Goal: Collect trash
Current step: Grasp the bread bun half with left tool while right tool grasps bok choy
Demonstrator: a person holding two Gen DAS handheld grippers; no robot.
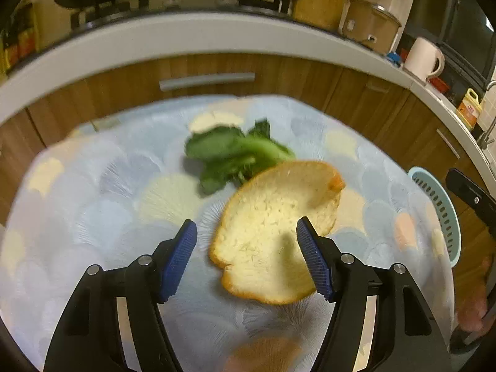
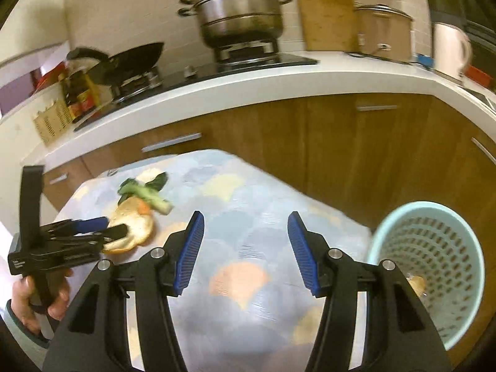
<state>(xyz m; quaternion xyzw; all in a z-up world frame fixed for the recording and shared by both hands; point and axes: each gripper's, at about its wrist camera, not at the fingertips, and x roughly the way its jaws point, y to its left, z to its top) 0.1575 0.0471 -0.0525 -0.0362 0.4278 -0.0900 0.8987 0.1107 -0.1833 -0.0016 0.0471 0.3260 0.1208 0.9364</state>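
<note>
The right gripper hangs over the patterned cloth of the surface with its blue fingers spread and nothing between them. Just to its right stands a pale green perforated bin, its mouth tipped toward the camera (a small yellowish scrap lies at the bottom, too blurred to name). Farther left, the left gripper has its fingers apart around a large piece of orange peel, which lies pith-side up on the cloth; one finger overlaps the peel's edge, and whether it touches I cannot tell. Just behind the peel lies a leafy green vegetable scrap. Beyond the surface, a stacked steel pot sits on the stove, with a white kettle and a yellow bottle whose label is unreadable.
</note>
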